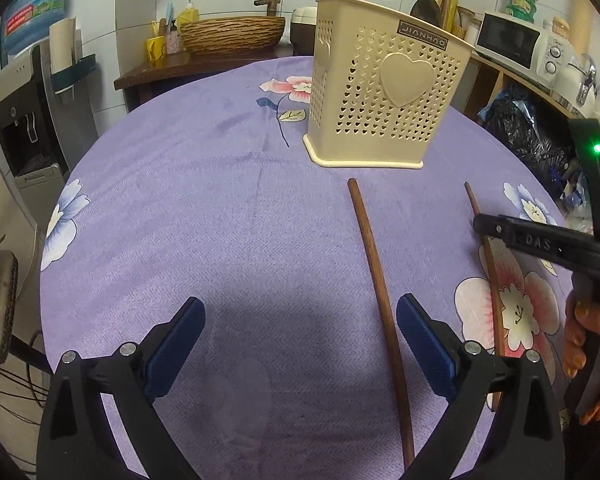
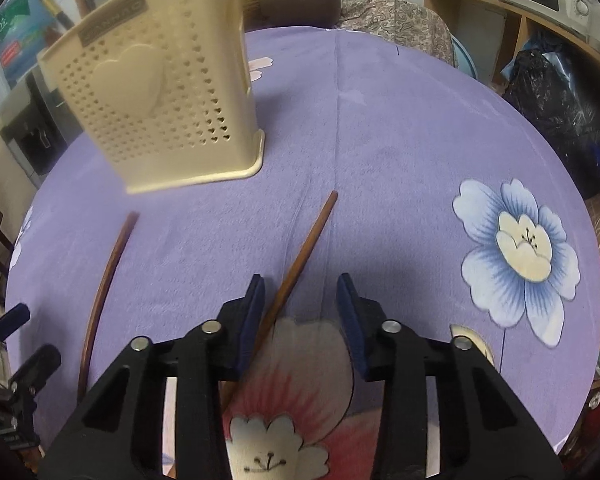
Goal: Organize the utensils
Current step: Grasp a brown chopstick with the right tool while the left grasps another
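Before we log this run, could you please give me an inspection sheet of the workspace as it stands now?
Surface: round table under a purple flowered cloth.
Job's things: cream perforated utensil holder upright on the cloth, utensil handles showing above its rim; two wooden chopsticks lying flat in front of it, left chopstick and right chopstick, apart from each other.
Clutter: nothing seen on the cloth.
Grippers: left gripper, jaws wide open, left chopstick just inside its right jaw; right gripper, jaws open, right chopstick beside its left jaw; neither is holding anything.
Cables: dark cords off the table's left edge.
Surroundings: microwave, woven basket, water dispenser, black bag.
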A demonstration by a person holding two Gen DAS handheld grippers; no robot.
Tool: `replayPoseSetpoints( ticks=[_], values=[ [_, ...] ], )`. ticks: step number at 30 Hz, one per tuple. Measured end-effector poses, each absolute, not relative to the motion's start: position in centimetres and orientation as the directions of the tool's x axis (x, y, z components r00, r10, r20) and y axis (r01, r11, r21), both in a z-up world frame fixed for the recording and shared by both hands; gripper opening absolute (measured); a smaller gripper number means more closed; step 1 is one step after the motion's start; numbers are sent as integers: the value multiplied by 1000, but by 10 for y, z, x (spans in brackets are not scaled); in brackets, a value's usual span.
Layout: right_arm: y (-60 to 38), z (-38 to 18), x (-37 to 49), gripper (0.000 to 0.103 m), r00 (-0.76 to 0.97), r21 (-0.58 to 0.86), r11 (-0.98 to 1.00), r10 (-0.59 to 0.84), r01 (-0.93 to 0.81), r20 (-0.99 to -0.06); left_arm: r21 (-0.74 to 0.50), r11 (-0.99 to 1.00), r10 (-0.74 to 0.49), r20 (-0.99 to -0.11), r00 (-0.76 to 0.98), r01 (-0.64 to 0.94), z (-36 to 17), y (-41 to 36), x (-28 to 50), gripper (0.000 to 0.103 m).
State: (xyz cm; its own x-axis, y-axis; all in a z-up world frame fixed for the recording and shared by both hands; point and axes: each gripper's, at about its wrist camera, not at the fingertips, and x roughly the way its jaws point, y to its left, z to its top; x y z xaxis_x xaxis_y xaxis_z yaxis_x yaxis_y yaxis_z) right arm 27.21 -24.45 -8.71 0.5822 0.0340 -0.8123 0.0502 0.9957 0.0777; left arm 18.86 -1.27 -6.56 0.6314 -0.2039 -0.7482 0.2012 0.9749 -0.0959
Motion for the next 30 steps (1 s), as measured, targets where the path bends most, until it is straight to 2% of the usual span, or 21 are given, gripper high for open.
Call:
replayPoseSetpoints(
  ticks=[5,7,11,14,19,21,24,30],
  values=[
    [-243,-87,297,15,581,92,995,51,41,-813,-89,975,-199,-755,625,204,-67,-18,190,95],
    [-237,-86,300,11,574,112,994,89,5,-814,-82,974,-199,-754,625,211,-67,-19,191,95],
    [-221,-86,288,10,558,114,991,135,-72,-819,-72,973,-198,-755,625,221,-65,-20,197,93],
    [-217,-85,276,10,548,122,988,154,-95,-822,-95,964,-229,-764,603,247,-65,-26,206,83],
    [-215,-84,264,10,540,119,988,153,-99,-827,-113,948,-268,-789,553,298,-69,-48,227,59],
    [-217,-84,262,10,544,131,988,155,-83,-825,-89,947,-256,-791,556,308,-71,-59,236,55],
    [-216,-85,259,10,549,123,990,143,-73,-823,-18,953,-198,-792,578,302,-73,-71,249,43],
    [-217,-85,259,10,549,148,988,143,-35,-823,35,950,-164,-793,587,311,-74,-84,266,20]
  ],
)
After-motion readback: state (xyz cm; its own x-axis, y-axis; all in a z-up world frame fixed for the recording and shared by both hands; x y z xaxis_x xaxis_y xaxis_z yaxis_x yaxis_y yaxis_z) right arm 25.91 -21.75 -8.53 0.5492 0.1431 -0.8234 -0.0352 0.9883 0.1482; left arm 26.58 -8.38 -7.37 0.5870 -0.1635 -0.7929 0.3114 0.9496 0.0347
